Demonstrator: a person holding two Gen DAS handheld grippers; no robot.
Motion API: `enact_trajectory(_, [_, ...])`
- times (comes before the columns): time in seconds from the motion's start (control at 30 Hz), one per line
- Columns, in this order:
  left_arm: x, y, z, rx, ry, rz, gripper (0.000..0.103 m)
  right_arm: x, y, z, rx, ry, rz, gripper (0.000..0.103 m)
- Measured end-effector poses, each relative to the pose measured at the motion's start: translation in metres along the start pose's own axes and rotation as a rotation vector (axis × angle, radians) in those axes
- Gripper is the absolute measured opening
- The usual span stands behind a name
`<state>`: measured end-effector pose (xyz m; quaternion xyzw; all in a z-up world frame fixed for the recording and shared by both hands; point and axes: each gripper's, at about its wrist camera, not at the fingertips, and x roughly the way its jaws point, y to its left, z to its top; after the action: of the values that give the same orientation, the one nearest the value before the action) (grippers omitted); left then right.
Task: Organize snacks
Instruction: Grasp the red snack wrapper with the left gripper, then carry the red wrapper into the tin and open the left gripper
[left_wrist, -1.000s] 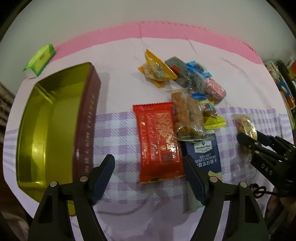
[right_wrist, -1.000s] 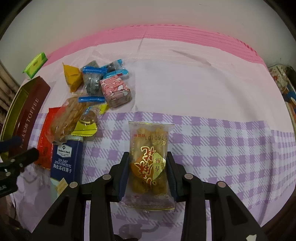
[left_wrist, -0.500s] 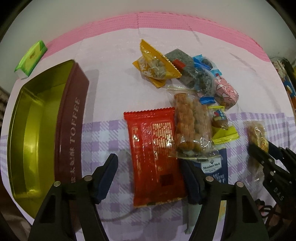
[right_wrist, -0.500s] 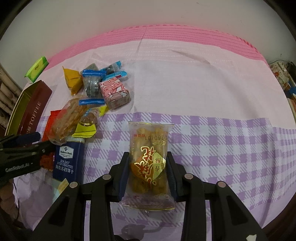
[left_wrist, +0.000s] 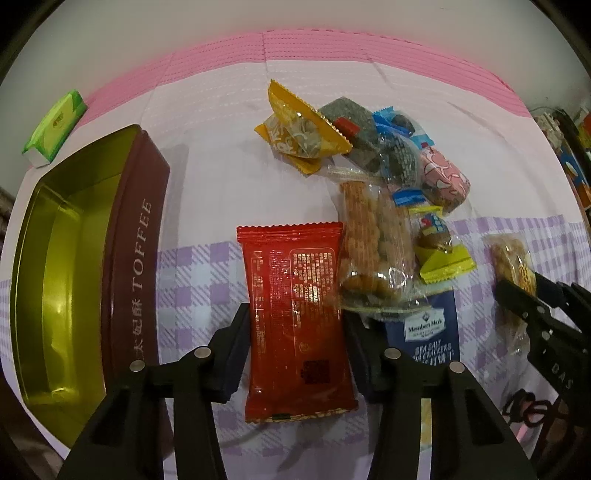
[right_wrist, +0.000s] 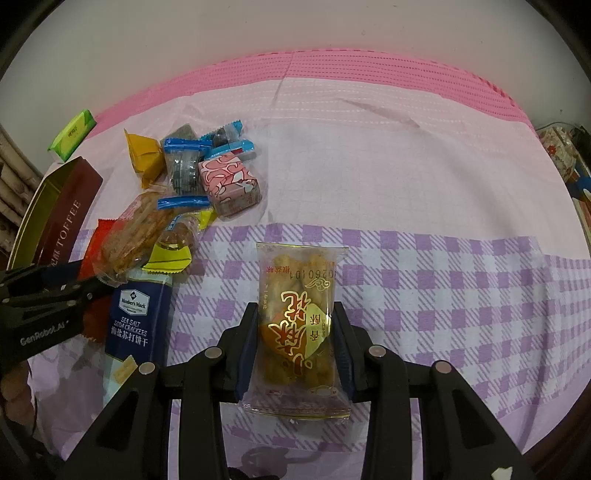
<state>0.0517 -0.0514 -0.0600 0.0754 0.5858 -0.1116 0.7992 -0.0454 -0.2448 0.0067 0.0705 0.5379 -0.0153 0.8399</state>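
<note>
My left gripper (left_wrist: 295, 332) straddles the flat red foil snack packet (left_wrist: 295, 317), long axis running near-to-far; jaws touching it, grip uncertain. Right gripper (right_wrist: 295, 343) clamps the clear fried-snack bag (right_wrist: 297, 328). Open gold toffee tin (left_wrist: 55, 258) sits left.

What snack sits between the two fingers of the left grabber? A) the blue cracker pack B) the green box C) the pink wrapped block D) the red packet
D: in the left wrist view the red packet lies flat on the cloth, with the left grabber placed one finger on each side of it.
</note>
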Motion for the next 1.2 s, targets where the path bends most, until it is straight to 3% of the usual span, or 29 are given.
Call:
enact_trajectory(0.5, [-0.024,0.010,-0.053,0.000,0.032,-0.050,0.044,0.008,0.016,0.001,-0.025,0.009,-0.041,0.035])
enact_trajectory(0.87, [-0.066,0.028,-0.077,0.002,0.005,-0.052,0.044,0.014,0.027,0.004,-0.042,0.018,-0.072,0.035])
enact_trajectory(1.07, [-0.088,0.045,-0.079,-0.003,-0.023,-0.047,0.044,0.016,0.030,0.005,-0.041,0.020,-0.074,0.035])
enact_trajectory(1.2, [-0.100,0.054,-0.064,-0.016,-0.066,-0.022,0.044,0.016,0.031,0.005,-0.041,0.021,-0.074,0.035])
